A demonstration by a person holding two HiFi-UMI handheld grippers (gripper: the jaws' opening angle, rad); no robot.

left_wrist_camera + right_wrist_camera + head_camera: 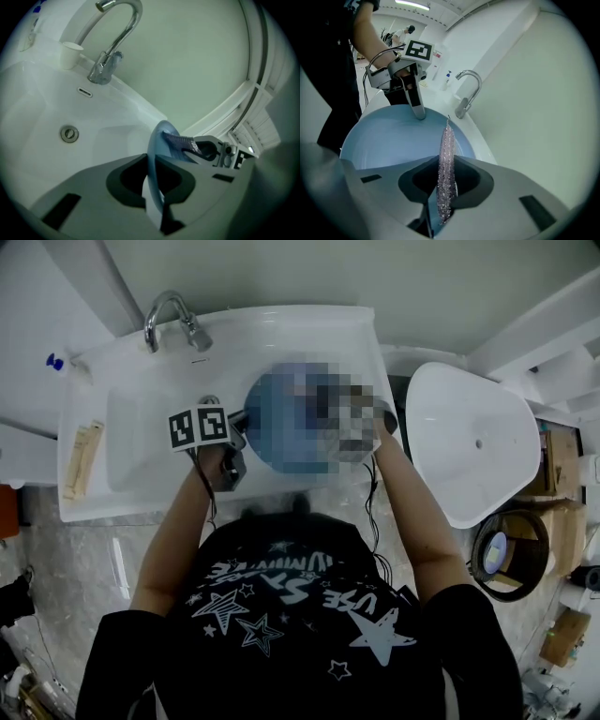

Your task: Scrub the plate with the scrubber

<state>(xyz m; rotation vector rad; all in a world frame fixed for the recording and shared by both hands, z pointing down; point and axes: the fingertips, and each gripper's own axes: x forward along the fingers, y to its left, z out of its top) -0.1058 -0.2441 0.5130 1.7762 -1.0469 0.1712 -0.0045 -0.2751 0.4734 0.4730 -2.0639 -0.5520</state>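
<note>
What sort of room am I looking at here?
Most likely a bathroom: a white washbasin with a chrome tap, and what looks like a closed toilet beside it.

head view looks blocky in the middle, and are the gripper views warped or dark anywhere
Head view: a mosaic patch hides the middle; the sink around it is sharp and evenly lit. Left gripper view: fisheye-bent, dim, black corners, glare on the faucet. Right gripper view: same bend and corners, scrubber crisp up close.
</note>
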